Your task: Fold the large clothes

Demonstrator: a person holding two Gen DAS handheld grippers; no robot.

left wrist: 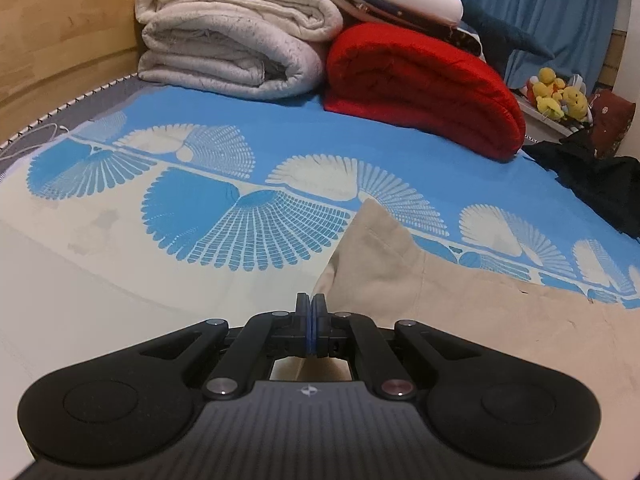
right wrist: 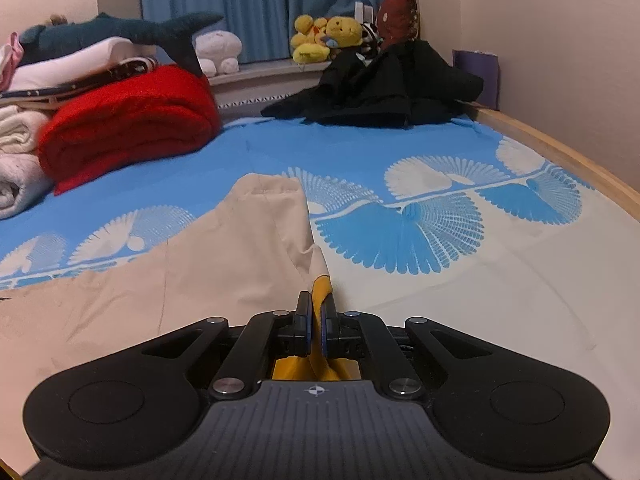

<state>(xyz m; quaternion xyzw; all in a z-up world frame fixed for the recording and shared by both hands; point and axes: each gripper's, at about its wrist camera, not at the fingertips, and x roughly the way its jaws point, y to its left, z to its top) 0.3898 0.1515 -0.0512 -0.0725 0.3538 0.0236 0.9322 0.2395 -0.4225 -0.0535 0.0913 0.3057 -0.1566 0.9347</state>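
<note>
A large beige garment (left wrist: pixel 460 320) with a yellow lining lies spread on the bed, one sleeve (left wrist: pixel 376 236) pointing away. In the right wrist view the same garment (right wrist: pixel 200 264) fills the lower left. My left gripper (left wrist: pixel 311 304) is shut at the garment's left edge; whether cloth is pinched between the pads is not clear. My right gripper (right wrist: pixel 317 304) is shut on the garment's right edge, with the yellow lining (right wrist: pixel 322 292) showing between the fingers.
The bed has a blue and white fan-patterned sheet (left wrist: pixel 240 216). Folded white blankets (left wrist: pixel 224 44) and a red quilt (left wrist: pixel 424 88) are stacked at the head. A black clothes pile (right wrist: pixel 384 84), plush toys (right wrist: pixel 328 36) and a wooden bed rail (right wrist: pixel 560 152) lie beyond.
</note>
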